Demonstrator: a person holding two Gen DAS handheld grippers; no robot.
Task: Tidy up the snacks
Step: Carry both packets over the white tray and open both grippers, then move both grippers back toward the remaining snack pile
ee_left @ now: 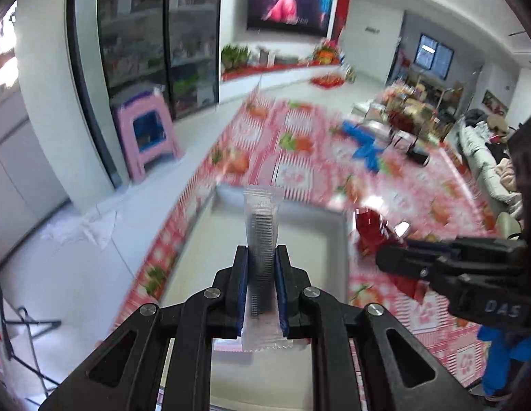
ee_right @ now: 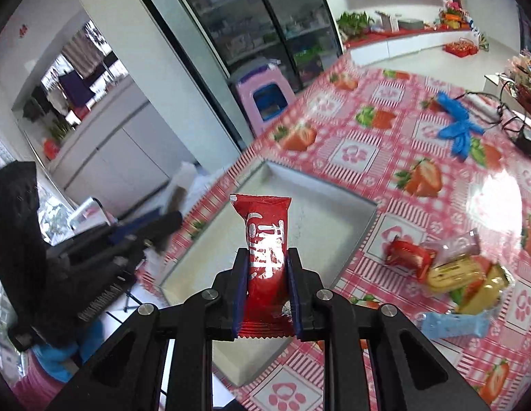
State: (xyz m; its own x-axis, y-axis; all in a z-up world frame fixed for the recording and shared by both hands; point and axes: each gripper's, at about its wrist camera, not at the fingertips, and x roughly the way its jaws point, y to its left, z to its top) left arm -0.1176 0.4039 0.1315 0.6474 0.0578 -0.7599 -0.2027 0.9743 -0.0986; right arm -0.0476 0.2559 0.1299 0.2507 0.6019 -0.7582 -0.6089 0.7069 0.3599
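My left gripper [ee_left: 261, 257] is shut on a clear packet with a dark biscuit stack [ee_left: 262, 236], held above the shallow white tray [ee_left: 320, 236]. My right gripper [ee_right: 267, 260] is shut on a red snack packet [ee_right: 266, 239], held over the same tray [ee_right: 337, 219]. In the left wrist view the right gripper [ee_left: 382, 257] shows at the right with the red packet [ee_left: 370, 233]. In the right wrist view the left gripper [ee_right: 169, 226] shows at the left, blurred. A pile of loose snacks [ee_right: 464, 281] lies on the table right of the tray.
The table has a pink strawberry-print cloth [ee_right: 385, 144]. Blue gloves [ee_right: 459, 130] and a black adapter with cables [ee_right: 526, 140] lie at the far side. A pink stool [ee_right: 265, 99] stands on the floor beyond the table's left edge.
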